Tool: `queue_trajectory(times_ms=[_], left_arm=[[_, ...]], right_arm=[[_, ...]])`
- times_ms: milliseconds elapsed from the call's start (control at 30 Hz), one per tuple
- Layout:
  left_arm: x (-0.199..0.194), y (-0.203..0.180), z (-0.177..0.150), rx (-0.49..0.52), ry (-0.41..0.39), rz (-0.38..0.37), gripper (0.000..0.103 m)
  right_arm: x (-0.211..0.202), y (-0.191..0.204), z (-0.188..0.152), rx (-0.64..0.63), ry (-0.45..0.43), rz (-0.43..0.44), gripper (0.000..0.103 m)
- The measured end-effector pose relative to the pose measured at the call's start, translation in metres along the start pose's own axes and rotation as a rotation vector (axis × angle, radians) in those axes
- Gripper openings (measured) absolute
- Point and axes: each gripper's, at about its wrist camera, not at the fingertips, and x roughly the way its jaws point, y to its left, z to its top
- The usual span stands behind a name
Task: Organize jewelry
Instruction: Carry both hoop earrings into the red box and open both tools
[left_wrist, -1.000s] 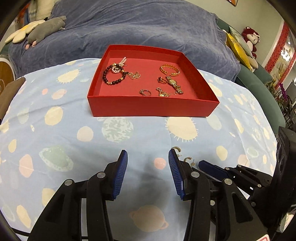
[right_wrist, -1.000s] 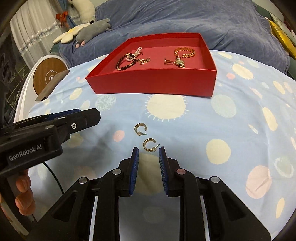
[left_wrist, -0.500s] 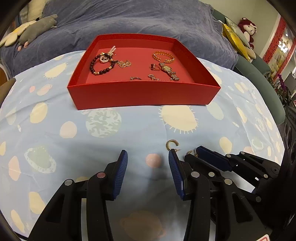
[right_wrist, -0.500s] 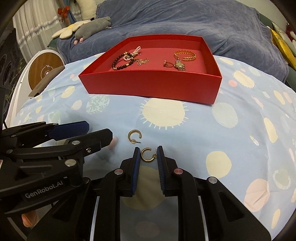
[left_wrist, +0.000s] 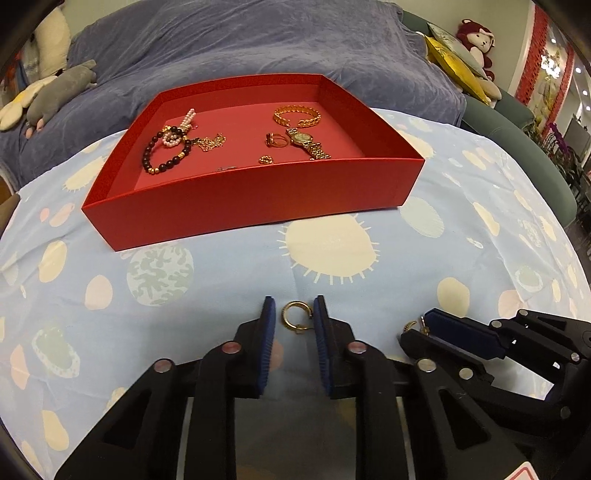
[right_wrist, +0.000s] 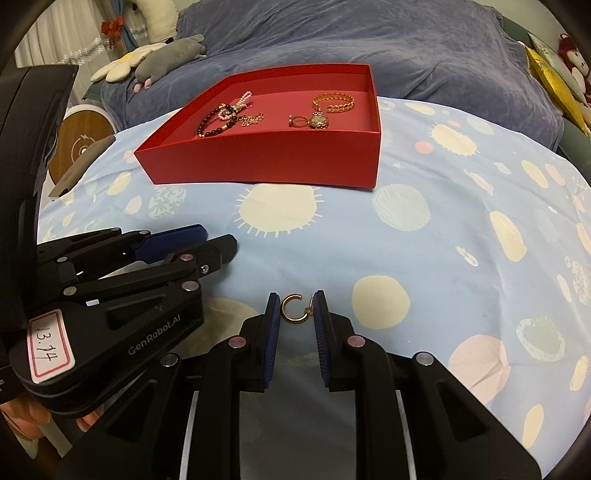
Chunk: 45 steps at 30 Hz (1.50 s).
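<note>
Meanwhile, most pieces were already gathered in the red box (left_wrist: 255, 195): bead bracelet (left_wrist: 166, 155), watch (left_wrist: 306, 142), gold chain (left_wrist: 297, 116). Two hoop earrings were left on the cloth (left_wrist: 110, 302). One earring (left_wrist: 295, 315) was bracketed by the left gripper (left_wrist: 294, 314), the other (right_wrist: 293, 308) by the right gripper (right_wrist: 294, 308), jaws narrowly spread, neither hoop apparently pinched yet.

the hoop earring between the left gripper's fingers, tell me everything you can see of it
The hoop earring is a small gold-coloured open hoop, metal by its shine, with a thin post sticking out at its lower end. It lies flat on the blue planet-print cloth, in front of the red tray. It sits between the blue pads of the left gripper, whose fingers flank it closely; whether they touch it cannot be told.
</note>
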Motion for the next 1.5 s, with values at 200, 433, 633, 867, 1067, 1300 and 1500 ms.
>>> queue_trajectory(times_ms=[200, 433, 633, 867, 1067, 1300, 1500], left_arm=[[-0.005, -0.001, -0.004, 0.011, 0.006, -0.012, 0.014], [-0.032, 0.011, 0.003, -0.034, -0.029, -0.048, 0.014], [-0.059, 0.025, 0.028, -0.06, -0.074, -0.069, 0.014], [-0.055, 0.052, 0.093, -0.071, -0.122, -0.038, 0.014], [-0.008, 0.075, 0.156, -0.104, -0.109, -0.015, 0.014], [0.046, 0.093, 0.193, -0.119, -0.067, 0.025, 0.014], [0.07, 0.103, 0.197, -0.136, -0.008, 0.038, 0.026]], right_arm=[[-0.007, -0.003, 0.003, 0.016, -0.019, 0.001, 0.018], [-0.022, 0.003, 0.016, 0.016, -0.065, 0.028, 0.018], [-0.036, 0.012, 0.048, 0.001, -0.119, 0.051, 0.018], [-0.023, 0.013, 0.125, 0.004, -0.181, 0.061, 0.018], [0.026, 0.008, 0.19, 0.047, -0.164, 0.075, 0.018], [0.09, -0.009, 0.226, 0.122, -0.083, 0.073, 0.018], [0.108, -0.013, 0.228, 0.127, -0.06, 0.042, 0.019]])
